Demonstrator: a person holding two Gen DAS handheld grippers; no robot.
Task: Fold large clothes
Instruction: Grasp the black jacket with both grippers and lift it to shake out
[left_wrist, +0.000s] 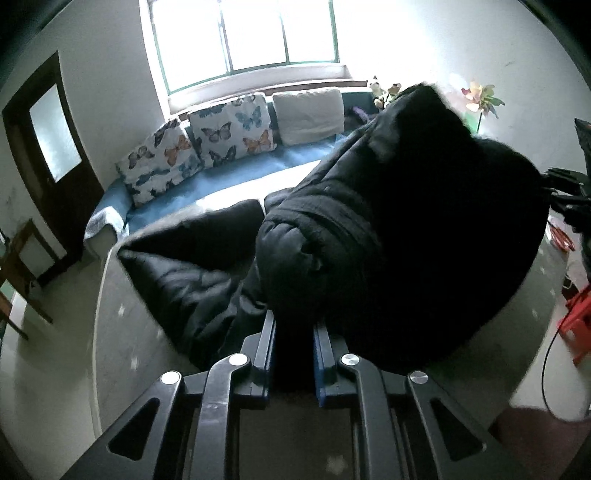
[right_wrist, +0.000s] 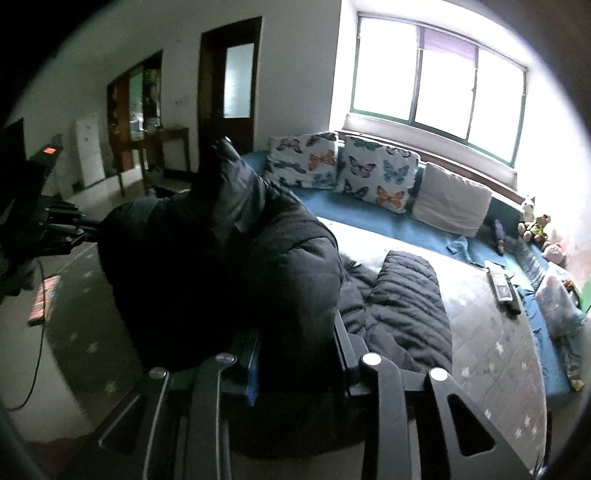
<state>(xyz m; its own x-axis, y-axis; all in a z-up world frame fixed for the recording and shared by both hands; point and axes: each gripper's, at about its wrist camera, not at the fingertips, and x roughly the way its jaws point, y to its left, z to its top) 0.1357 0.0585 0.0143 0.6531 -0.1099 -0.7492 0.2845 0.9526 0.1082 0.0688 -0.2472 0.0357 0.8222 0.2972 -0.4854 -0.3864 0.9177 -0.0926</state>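
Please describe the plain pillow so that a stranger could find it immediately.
Under the bright window, a row of pillows leans along the blue couch. The plain pillow is at the right end, the only grey-white one without butterflies.

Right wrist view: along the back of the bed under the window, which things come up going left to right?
First butterfly cushion → second butterfly cushion → plain pale cushion → soft toys in the corner.
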